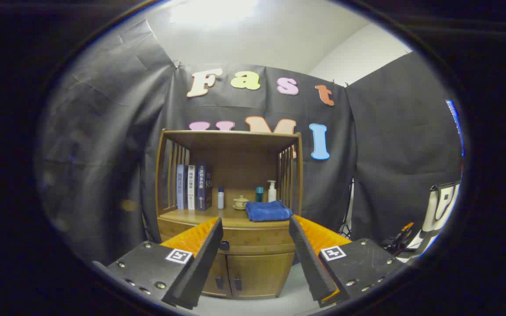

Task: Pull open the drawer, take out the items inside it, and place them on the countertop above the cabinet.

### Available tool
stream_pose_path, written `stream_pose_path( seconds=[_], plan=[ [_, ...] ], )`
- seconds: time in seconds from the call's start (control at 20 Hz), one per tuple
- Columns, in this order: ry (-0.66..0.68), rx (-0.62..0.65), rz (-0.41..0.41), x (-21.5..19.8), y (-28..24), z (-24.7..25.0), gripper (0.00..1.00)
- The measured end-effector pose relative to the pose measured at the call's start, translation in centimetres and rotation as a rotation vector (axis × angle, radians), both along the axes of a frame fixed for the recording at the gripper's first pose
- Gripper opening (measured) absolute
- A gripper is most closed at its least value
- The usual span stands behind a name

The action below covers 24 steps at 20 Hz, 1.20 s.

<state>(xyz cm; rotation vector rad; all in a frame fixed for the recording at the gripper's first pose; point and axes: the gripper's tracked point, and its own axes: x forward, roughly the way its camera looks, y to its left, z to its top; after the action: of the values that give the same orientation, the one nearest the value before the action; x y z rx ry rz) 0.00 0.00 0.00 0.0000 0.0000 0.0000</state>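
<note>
Looking forward along the gripper [255, 239], its two fingers are spread wide apart with nothing between them, held well short of the wooden cabinet [231, 210] ahead. The drawer [253, 243] is shut, its front running across the cabinet just under the countertop [191, 216], and its dark knob [224, 245] shows right beside the inner edge of the left finger [198, 263]. Below the drawer are two closed cabinet doors [248, 275], each with a small dark handle near the middle seam.

On the countertop, a folded blue towel [268, 210] lies at the front right corner, just beyond the tip of the right finger [310, 263]. Three upright books [193, 186] stand against the left side rails. Along the back, from left to right, stand a small pale bottle [221, 197], a small lidded ceramic pot [240, 202], a teal cylinder [259, 194] and a white pump bottle [272, 191]. A wooden shelf top [231, 137] spans above them on slatted sides.
</note>
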Motion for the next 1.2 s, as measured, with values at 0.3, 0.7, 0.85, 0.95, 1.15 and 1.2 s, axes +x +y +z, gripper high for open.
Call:
stream_pose_path(
  seconds=[0.3,0.7,0.85,0.95,1.15,1.2],
  plan=[
    [0.014,0.006,-0.010,-0.1,-0.5,-0.4,0.91],
    [0.025,0.024,-0.029,0.1,-1.2,-0.9,0.91],
    [0.025,0.029,-0.043,1.4,-1.5,-1.4,0.91],
    [0.014,0.039,-0.061,3.0,-1.6,-1.5,0.91],
    [0.061,0.072,-0.083,7.6,-0.3,-4.0,0.90],
    [0.083,0.076,-0.088,8.8,0.2,-4.9,0.90]
  ],
)
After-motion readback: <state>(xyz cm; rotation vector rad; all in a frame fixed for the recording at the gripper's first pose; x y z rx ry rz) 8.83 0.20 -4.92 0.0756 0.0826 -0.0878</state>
